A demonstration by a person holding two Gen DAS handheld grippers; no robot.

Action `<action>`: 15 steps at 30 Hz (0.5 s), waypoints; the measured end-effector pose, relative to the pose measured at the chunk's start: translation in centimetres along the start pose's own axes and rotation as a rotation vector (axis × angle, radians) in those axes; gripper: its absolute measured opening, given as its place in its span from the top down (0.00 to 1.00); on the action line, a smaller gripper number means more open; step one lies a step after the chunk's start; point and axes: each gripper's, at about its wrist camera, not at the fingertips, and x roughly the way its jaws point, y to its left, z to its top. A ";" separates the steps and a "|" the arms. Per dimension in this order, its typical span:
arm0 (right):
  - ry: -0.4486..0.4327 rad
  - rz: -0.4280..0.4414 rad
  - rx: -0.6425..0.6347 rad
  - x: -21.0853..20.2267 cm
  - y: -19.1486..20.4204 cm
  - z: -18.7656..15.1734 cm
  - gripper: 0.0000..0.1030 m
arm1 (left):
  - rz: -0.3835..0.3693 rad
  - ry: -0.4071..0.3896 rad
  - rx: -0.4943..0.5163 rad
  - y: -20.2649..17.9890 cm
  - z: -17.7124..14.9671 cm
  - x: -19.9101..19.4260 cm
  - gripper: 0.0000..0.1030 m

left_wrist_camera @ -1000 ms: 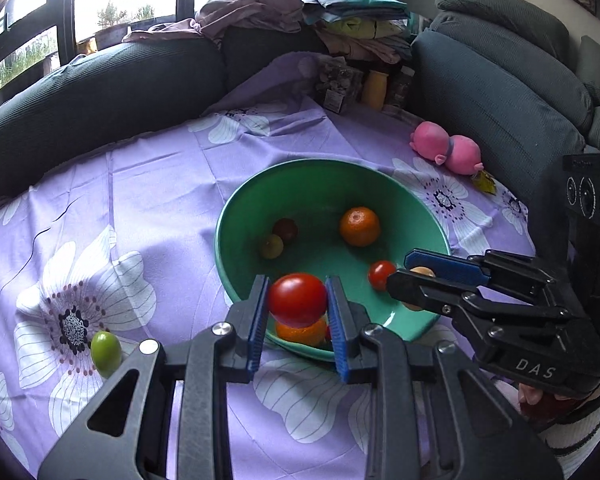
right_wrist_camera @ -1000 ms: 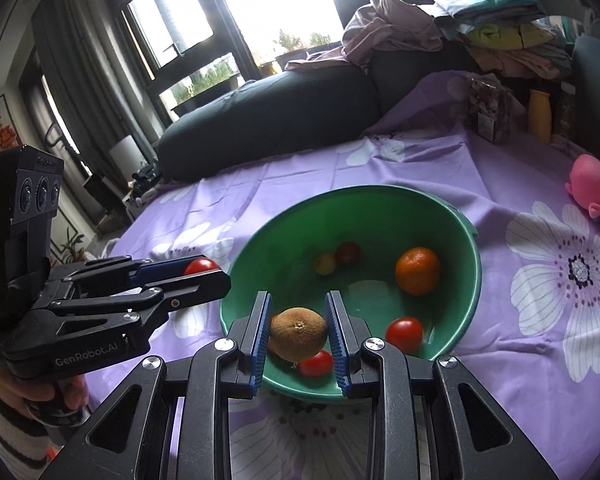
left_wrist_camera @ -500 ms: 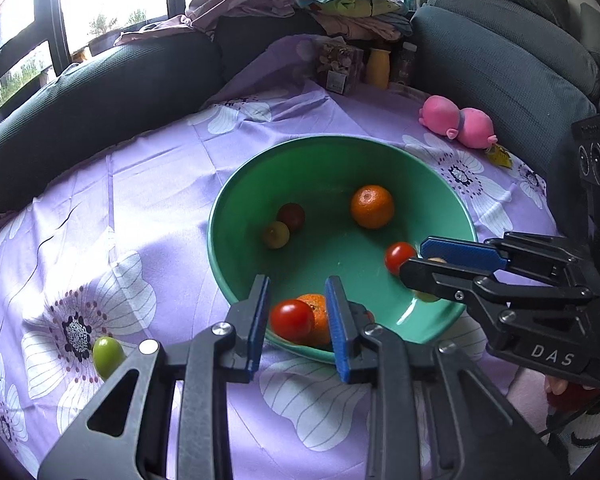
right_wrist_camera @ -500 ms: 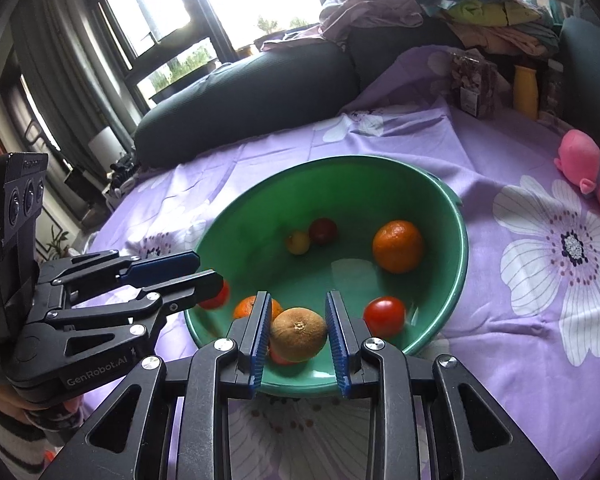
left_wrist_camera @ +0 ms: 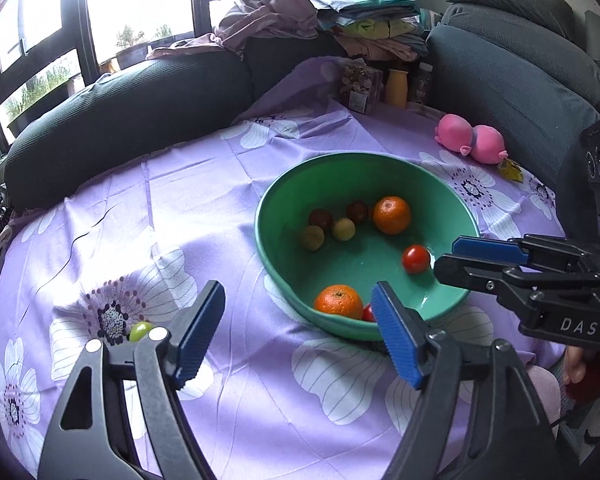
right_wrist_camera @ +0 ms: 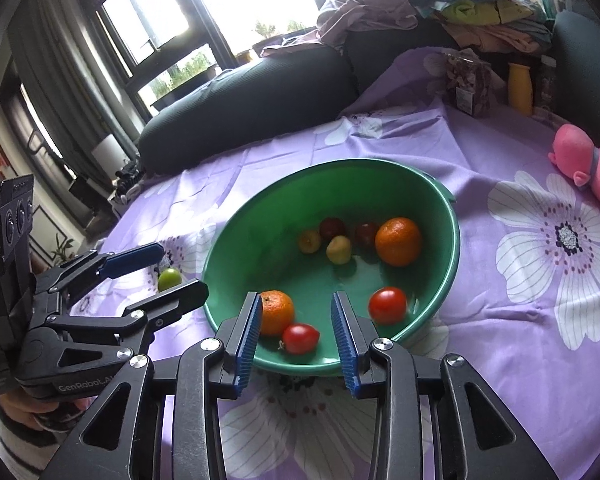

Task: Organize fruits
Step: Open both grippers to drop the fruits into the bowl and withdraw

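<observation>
A green bowl (left_wrist_camera: pixel 268 236) (right_wrist_camera: pixel 452 240) stands on the purple flowered tablecloth. It holds two oranges (right_wrist_camera: pixel 398 241) (right_wrist_camera: pixel 275 312), two red tomatoes (right_wrist_camera: pixel 387 305) (right_wrist_camera: pixel 300 338) and several small dark and yellowish fruits (right_wrist_camera: pixel 338 249). A small green fruit (left_wrist_camera: pixel 140 330) (right_wrist_camera: pixel 169 279) lies on the cloth left of the bowl. My left gripper (left_wrist_camera: pixel 298 334) is open and empty, at the bowl's near left rim. My right gripper (right_wrist_camera: pixel 296 334) is open and empty over the bowl's near rim; it also shows in the left wrist view (left_wrist_camera: pixel 460 258).
A pink plush toy (left_wrist_camera: pixel 470 144) (right_wrist_camera: pixel 588 164) lies right of the bowl. A yellow bottle (left_wrist_camera: pixel 396 87) and a packet (left_wrist_camera: pixel 360 84) stand at the table's far edge. Dark sofa cushions (left_wrist_camera: pixel 120 112) with piled clothes ring the table.
Both grippers opened and let go of their fruit. The tomato from the left gripper and the brownish fruit from the right gripper dropped into the bowl. Both grippers pulled back a little.
</observation>
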 end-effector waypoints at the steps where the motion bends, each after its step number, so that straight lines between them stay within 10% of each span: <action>1: -0.001 0.001 -0.003 -0.1 0.2 -0.1 0.64 | 0.008 0.001 -0.012 0.5 -0.4 -0.3 0.24; 15: 0.054 0.072 -0.134 0.2 5.1 -1.8 0.62 | 0.184 0.096 -0.260 9.5 -10.2 -5.2 0.21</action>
